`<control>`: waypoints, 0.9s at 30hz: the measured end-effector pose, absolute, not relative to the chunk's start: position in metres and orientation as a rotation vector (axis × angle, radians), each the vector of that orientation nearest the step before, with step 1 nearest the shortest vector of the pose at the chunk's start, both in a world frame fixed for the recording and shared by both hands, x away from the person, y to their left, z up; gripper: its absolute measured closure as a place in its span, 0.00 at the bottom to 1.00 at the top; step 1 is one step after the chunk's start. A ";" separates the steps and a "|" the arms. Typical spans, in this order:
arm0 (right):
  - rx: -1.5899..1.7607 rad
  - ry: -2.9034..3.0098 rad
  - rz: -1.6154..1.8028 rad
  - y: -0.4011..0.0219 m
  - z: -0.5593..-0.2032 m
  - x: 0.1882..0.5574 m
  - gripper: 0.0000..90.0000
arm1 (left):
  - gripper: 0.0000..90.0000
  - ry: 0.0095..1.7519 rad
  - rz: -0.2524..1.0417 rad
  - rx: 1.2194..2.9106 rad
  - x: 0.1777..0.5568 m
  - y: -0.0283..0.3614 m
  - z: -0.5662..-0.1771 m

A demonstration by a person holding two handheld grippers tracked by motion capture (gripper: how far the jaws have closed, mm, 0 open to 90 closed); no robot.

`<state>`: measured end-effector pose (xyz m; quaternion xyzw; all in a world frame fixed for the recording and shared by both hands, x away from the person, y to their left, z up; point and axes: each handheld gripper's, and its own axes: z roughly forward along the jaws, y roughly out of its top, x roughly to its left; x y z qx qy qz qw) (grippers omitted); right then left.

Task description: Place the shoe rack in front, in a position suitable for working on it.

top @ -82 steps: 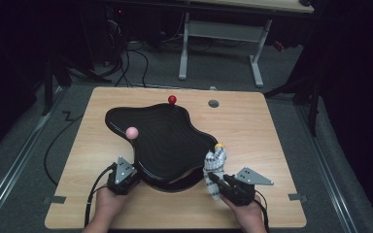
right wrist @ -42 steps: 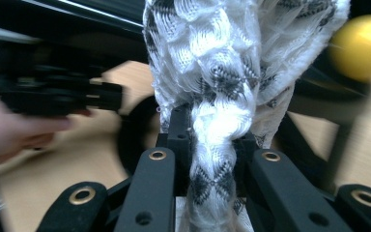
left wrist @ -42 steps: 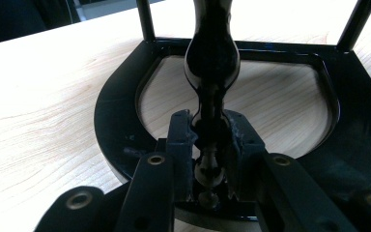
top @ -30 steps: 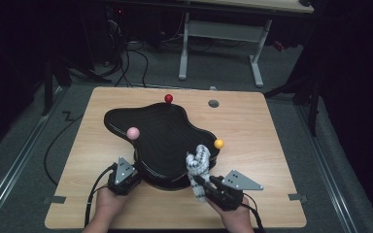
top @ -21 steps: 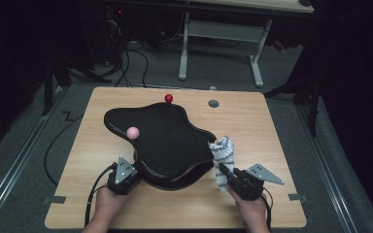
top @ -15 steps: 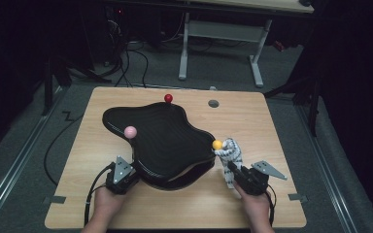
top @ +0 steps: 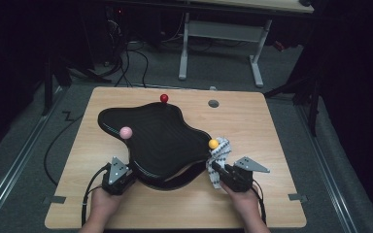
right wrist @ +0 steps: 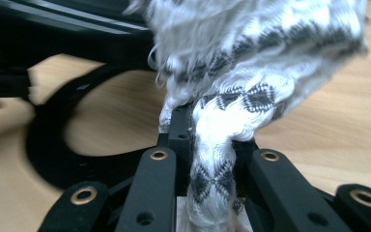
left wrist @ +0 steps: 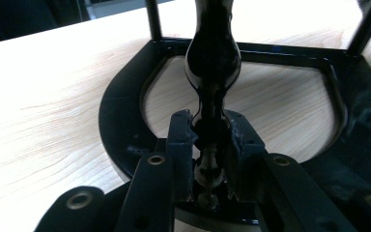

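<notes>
Looking down from the high view, a pale wooden table point(top: 272, 126) fills the middle of the frame, with a dark floor around it. A large black wavy-edged tray point(top: 160, 141) sits on a stand at the table's centre. A person's two hands come in from the bottom edge, each holding a black gripper.

The left gripper point(top: 126, 171) is at the lower left of the tray, its jaws pressed together on the tray's rim. In the left gripper view the glossy black rim point(left wrist: 212, 72) rises as a thin vertical edge in the middle of the frame, pinched between the two jaws at bottom centre, with the black stand base point(left wrist: 125, 121) curving over the wood behind it.

The right gripper point(top: 218, 167) is at the lower right of the tray, pinching a white cloth with a black pattern point(top: 218, 158). The cloth lies bunched against the tray's right edge. In the right gripper view the cloth point(right wrist: 251, 63) spreads across the upper frame and narrows into a twist clamped between the jaws at bottom centre.

A yellow ball point(top: 213, 143) touches the top of the cloth at the tray's right edge. A pink ball point(top: 126, 132) rests on the tray's left part. A red ball point(top: 164, 98) sits at the tray's far edge, upper centre.
</notes>
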<state>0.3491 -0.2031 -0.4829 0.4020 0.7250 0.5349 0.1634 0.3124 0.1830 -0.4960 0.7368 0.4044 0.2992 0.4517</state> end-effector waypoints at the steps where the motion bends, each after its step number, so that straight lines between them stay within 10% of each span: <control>1: 1.072 2.073 1.553 -0.201 -0.476 0.338 0.88 | 0.83 0.985 0.732 1.827 0.313 0.179 -0.496; 18: 0.537 2.059 1.760 -0.144 -0.406 0.241 0.88 | 0.83 0.922 0.700 1.854 0.310 0.158 -0.495; 27: 0.844 2.021 1.657 -0.175 -0.428 0.287 0.88 | 0.83 0.899 0.680 1.861 0.306 0.154 -0.496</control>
